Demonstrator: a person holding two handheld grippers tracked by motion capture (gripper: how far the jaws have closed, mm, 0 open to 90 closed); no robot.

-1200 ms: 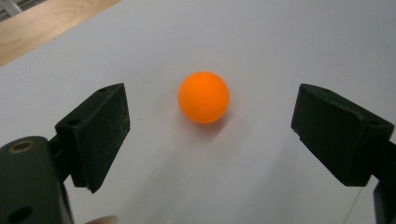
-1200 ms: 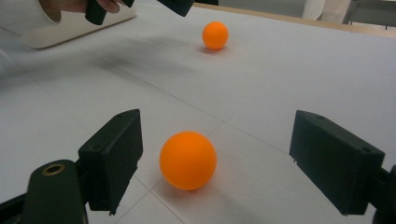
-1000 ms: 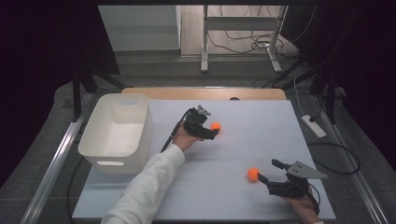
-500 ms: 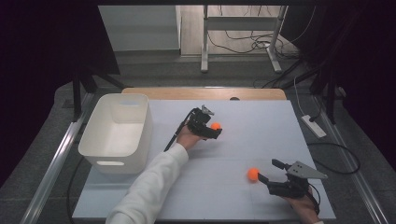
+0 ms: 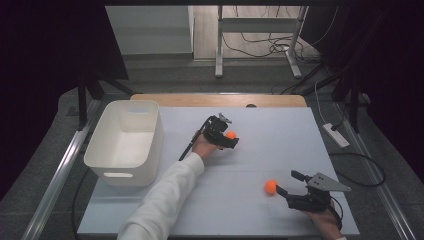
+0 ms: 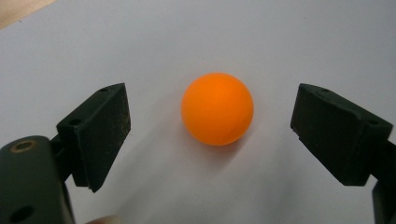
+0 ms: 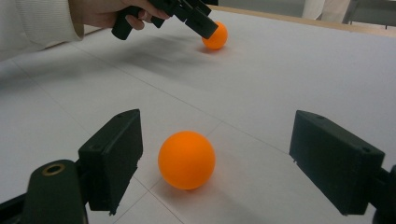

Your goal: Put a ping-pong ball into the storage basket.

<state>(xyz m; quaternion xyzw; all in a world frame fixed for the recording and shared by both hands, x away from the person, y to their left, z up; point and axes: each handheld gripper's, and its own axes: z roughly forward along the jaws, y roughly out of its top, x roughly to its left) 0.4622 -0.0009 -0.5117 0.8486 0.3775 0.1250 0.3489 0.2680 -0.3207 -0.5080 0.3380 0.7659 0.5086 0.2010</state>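
The right gripper point(image 5: 288, 184) is nearest, low over the table point(image 5: 280, 135), well to the right of the white bin point(image 5: 125, 142) and nearer the person than it. Its fingers point(image 7: 114, 156) stand wide apart with the near ball point(image 7: 187, 159) lying on the table between them, closer to the finger at the left of the right gripper view and touching neither. In the high view this ball point(image 5: 270, 186) sits just at the open fingertips.

Farther off, to the right of the bin and level with its middle, the left gripper point(image 5: 231, 140) is held in a hand point(image 5: 204, 147) with a white sleeve point(image 5: 165, 195). Its fingers point(image 6: 100, 128) are also spread wide, and the far ball point(image 6: 217, 108) rests on the table between them, clear of both. In the right gripper view one finger partly covers that ball point(image 7: 216, 36).
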